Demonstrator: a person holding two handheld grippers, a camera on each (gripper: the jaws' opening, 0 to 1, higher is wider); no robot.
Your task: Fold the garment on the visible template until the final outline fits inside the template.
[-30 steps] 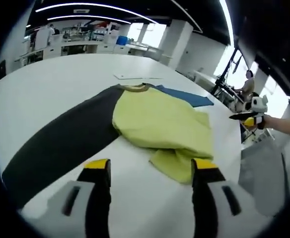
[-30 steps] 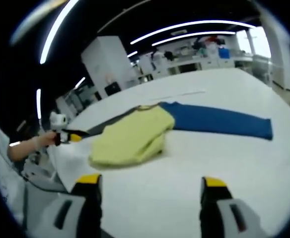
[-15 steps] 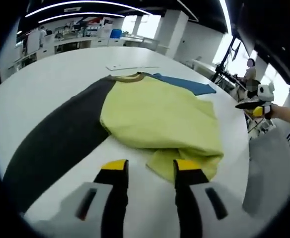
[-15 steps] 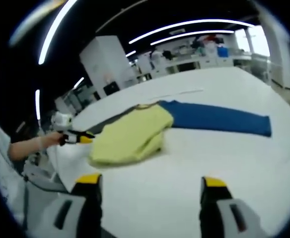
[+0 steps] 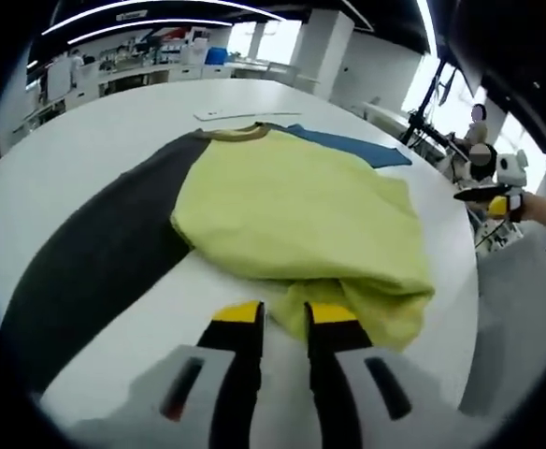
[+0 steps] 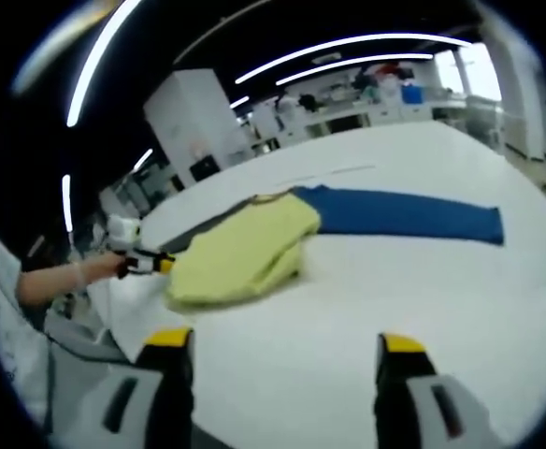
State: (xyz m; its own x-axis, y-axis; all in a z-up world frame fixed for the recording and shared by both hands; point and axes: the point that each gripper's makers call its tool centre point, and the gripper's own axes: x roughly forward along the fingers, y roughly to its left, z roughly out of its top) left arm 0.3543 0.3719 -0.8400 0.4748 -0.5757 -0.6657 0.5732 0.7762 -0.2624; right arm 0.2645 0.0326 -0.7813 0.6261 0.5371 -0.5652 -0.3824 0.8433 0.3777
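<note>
We see the shirt (image 5: 292, 215) lying on the white bench (image 5: 95, 140), its yellow-green body folded into a loose stack. A dark sleeve (image 5: 95, 271) runs out from it toward the near bench edge; a blue sleeve (image 5: 348, 148) runs out the far side. A pale flat sheet (image 5: 231, 115) lies on the bench beyond the collar.

Left gripper (image 5: 278, 313): jaws nearly together, a narrow gap between the yellow tips, sitting right at the shirt's lower hem fold. We can't tell if any cloth is pinched between them.

Right gripper (image 6: 278, 341): jaws wide apart, nothing between them, over bare bench well short of the shirt (image 6: 245, 257). From here the blue sleeve (image 6: 404, 213) stretches flat to the right, the dark sleeve (image 6: 203, 229) barely shows behind the yellow stack.

In the right gripper view the left gripper (image 6: 147, 264) shows at the shirt's left edge, held by a hand (image 6: 100, 269). In the left gripper view the right gripper (image 5: 493, 198) is off the bench edge at right.
</note>
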